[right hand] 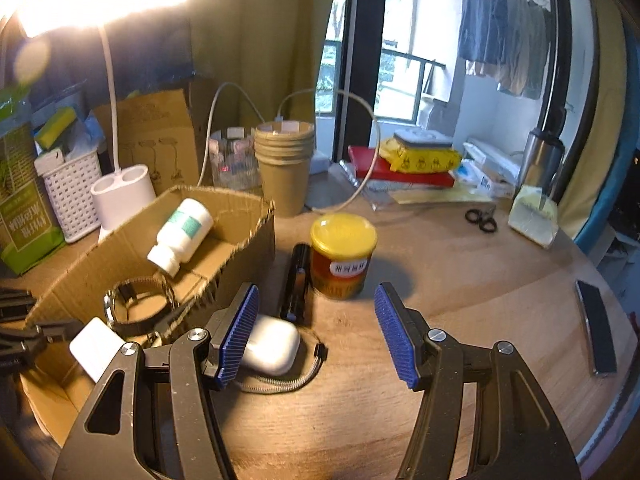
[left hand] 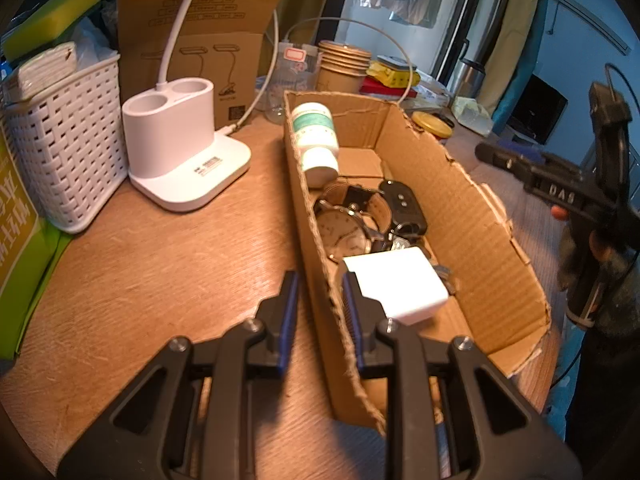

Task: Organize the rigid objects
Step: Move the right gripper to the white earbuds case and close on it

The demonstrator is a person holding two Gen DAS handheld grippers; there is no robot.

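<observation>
A torn cardboard box (left hand: 460, 208) lies on the wooden table and holds a white pill bottle (left hand: 316, 142), a watch (left hand: 346, 228), a black car key (left hand: 404, 206) and a white charger block (left hand: 396, 284). My left gripper (left hand: 320, 304) straddles the box's near wall, jaws narrowly apart, empty. My right gripper (right hand: 316, 336) is open and empty above the table beside the box (right hand: 240, 232). Near it lie a white earbud case (right hand: 272, 344), a black cylinder (right hand: 296, 288) and a yellow-lidded jar (right hand: 342, 256).
A white lamp base (left hand: 180, 148), a white woven basket (left hand: 68, 140) and a stack of paper cups (right hand: 284, 164) stand behind. Scissors (right hand: 482, 218), a black phone (right hand: 598, 330) and red and yellow packets (right hand: 416, 160) lie to the right. A cable (right hand: 368, 168) arcs over the table.
</observation>
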